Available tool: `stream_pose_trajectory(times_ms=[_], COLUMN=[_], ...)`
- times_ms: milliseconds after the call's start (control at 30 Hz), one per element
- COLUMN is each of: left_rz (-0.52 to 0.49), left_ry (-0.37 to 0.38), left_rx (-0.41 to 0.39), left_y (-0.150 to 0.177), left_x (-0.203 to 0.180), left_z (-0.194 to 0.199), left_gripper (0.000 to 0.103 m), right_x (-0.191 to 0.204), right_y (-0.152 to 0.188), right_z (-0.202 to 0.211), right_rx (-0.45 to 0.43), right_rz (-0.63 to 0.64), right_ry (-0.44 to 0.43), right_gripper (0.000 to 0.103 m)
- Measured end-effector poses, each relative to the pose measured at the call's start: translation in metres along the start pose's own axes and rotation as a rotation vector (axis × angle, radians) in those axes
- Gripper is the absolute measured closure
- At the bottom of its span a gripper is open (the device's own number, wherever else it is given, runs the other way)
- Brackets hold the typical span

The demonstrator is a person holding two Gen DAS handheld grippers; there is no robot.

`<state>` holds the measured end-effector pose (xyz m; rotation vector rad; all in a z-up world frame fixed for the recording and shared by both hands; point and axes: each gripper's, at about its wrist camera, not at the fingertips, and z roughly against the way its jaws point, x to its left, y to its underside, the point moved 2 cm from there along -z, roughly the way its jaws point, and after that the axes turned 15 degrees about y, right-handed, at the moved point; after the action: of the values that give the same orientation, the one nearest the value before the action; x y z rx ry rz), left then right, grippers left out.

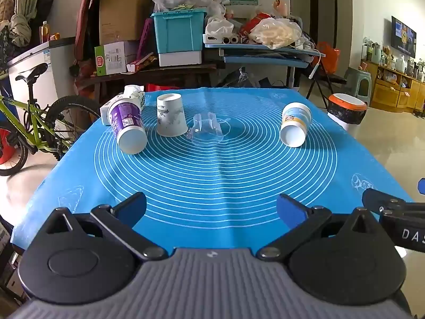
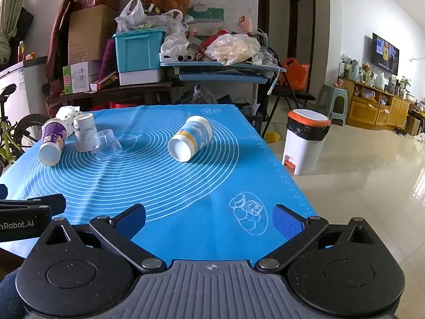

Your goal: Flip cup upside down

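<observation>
Several cups sit on the blue mat (image 1: 212,186). A purple cup (image 1: 127,125) lies on its side at the far left, mouth toward me. A white printed cup (image 1: 170,115) stands upside down beside it. A clear plastic cup (image 1: 205,130) lies tipped at the centre. A blue-and-yellow cup (image 1: 294,123) lies on its side at the right, also in the right wrist view (image 2: 190,138). My left gripper (image 1: 211,207) is open and empty near the mat's front edge. My right gripper (image 2: 208,219) is open and empty, to the right of the left one.
A tissue pack (image 1: 135,97) lies behind the purple cup. A white bin with an orange rim (image 2: 305,143) stands on the floor right of the table. A bicycle (image 1: 26,122) leans at the left. Cluttered shelves with a teal box (image 1: 178,30) stand behind the table.
</observation>
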<state>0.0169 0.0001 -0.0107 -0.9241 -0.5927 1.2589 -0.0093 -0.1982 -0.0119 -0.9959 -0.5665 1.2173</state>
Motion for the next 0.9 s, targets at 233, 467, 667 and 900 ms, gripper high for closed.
stream_pose_trajectory(times_ms=[233,467,667,900], left_rz=[-0.002,-0.009,-0.006,-0.002], left_ry=[0.003,-0.005,-0.002,-0.007], left_rx=[-0.01,-0.014,-0.022,-0.022], left_y=[-0.0004,0.0007,-0.0008,-0.0015], left_x=[0.0002,-0.0025,-0.0013,-0.0008], left_z=[0.0006,-0.0003,0.0043,0.0041], left_gripper=[0.001,0.001,0.001,0.001], right_x=[0.0002,0.0015,0.0006,0.0029], right_y=[-0.0005,0.0016,0.0004,-0.0001], right_z=[0.0006,-0.0013,-0.0006,-0.0025], right_rx=[-0.008,0.0,-0.002,-0.001], right_rz=[0.001,0.003,0.004,0.006], right_ry=[0.0,-0.001,0.0,0.002], right_gripper=[0.0,0.0,0.0,0.0])
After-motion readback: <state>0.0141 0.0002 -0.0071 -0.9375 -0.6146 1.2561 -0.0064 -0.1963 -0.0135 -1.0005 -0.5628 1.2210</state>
